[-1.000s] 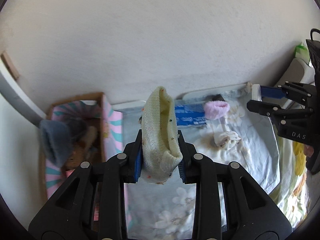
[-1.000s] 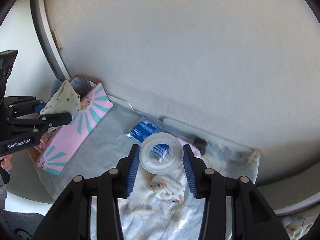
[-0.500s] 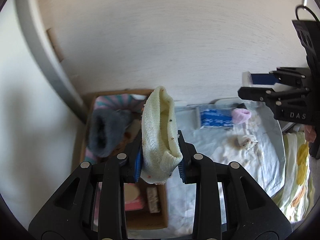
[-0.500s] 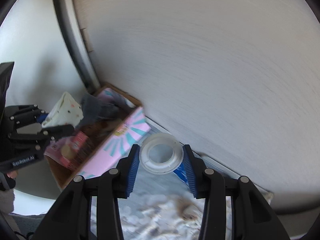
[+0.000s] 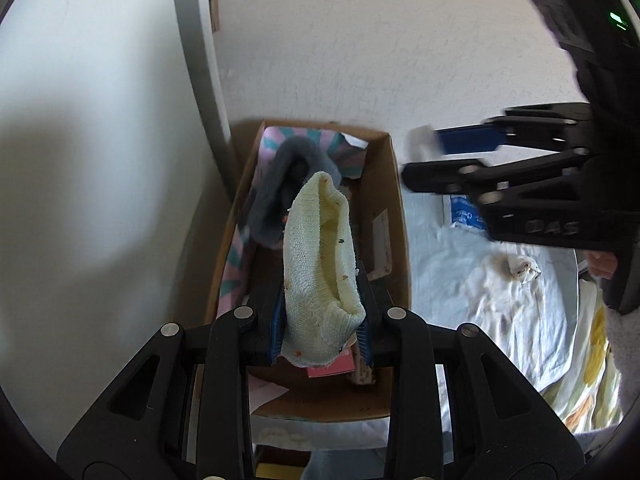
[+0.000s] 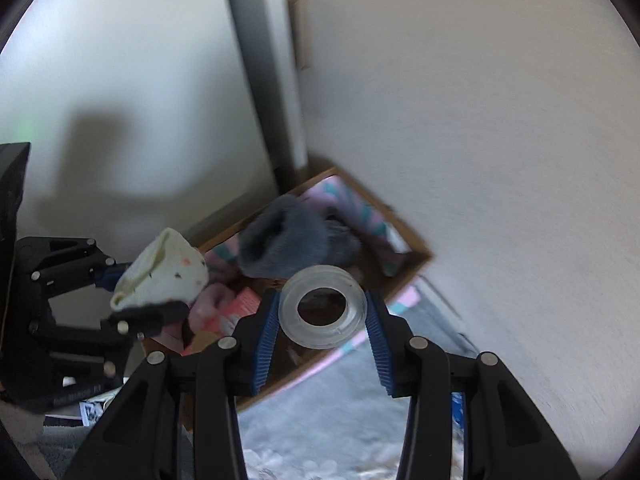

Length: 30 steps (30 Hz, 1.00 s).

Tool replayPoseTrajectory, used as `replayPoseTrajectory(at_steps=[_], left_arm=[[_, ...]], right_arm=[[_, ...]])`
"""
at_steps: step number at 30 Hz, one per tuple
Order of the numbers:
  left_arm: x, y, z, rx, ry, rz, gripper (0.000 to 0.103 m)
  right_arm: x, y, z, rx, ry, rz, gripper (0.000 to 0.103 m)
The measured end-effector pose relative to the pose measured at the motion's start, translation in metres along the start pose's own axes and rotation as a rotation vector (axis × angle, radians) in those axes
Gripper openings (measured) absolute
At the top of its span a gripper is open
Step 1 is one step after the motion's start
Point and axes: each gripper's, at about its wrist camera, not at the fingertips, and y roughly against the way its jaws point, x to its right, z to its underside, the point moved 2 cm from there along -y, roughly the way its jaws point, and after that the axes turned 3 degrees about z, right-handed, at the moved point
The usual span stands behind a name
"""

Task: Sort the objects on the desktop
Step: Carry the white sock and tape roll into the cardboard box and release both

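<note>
I have the left gripper (image 5: 322, 316) clamped on the cream knitted sock (image 5: 320, 256) over the open cardboard box (image 5: 394, 208), ready to drop it; the right gripper (image 6: 322, 330) pinches the clear tape roll (image 6: 323, 306) (box-bound too, I judge).

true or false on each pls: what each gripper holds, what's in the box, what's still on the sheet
1. The left gripper is shut on a cream knitted sock. True.
2. The right gripper is empty. False: its fingers clamp a clear plastic tape roll.
3. A fuzzy grey sock lies in the open cardboard box. True.
4. The cardboard box stands in the middle of the floral sheet. False: it sits at the sheet's left edge, against the wall corner.
5. A blue and white packet lies on the floral sheet. True.
</note>
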Motion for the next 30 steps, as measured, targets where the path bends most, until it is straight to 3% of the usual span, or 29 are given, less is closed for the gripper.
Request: replayPoseTrajectory(at_steps=[22,24,25,26,27,30], left_arm=[[-0.009,-0.022,0.003,-0.058,-0.007,0.027,0.028],[-0.010,-0.022,0.003,-0.071,0.007,0.042,0.035],[-0.010,-0.024,0.003,-0.083,0.013,0.042,0.054],[-0.010,-0.026,0.004,-0.094,0.013,0.027,0.097],[-0.010,-0.028,0.004,-0.094,0.005,0.013,0.100],[-0.004,-0.024,0.007,-0.050,-0.032,0.003,0.103]], right_arm=[[-0.004,-0.056,0.006,-0.160,-0.008,-0.043,0.040],[-0.002,-0.062,0.006,-0.184,-0.034,-0.057,0.040],[0.000,-0.063,0.006,-0.183,-0.054,-0.076,0.049],[0.002,-0.063,0.006,-0.171,-0.072,-0.097,0.061],[0.004,-0.061,0.006,-0.151,-0.082,-0.100,0.102],[0.009,-0.061,0.008,-0.130,-0.096,-0.086,0.103]])
